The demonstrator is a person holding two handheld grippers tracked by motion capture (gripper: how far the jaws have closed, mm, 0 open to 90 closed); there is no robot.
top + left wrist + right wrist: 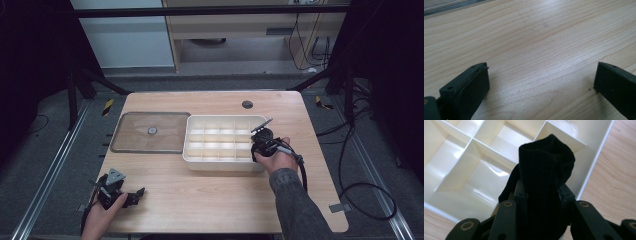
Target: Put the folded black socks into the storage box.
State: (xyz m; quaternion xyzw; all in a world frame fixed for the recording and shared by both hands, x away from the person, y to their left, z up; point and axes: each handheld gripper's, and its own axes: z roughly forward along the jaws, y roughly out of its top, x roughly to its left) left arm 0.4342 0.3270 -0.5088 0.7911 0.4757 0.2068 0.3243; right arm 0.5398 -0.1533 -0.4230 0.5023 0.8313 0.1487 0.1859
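A white box with several compartments (220, 159) sits in the middle of the table. My right gripper (262, 137) hangs over the box's right end, shut on a black piece of fabric. In the right gripper view the black fabric (546, 157) stands bunched up between the jaws of the right gripper (543, 193), above the white box (461, 187) and near its outer wall. My left gripper (134, 195) rests low at the front left of the table, held by a hand. In the left gripper view the left gripper (541, 67) is open, with only bare wood between its jaws.
A clear flat lid (150, 132) with a small round knob lies left of the box. A dark round cable hole (247, 104) is in the table near the far edge. Cables trail on the floor at the right. Bare wood (200, 195) lies between the two hands.
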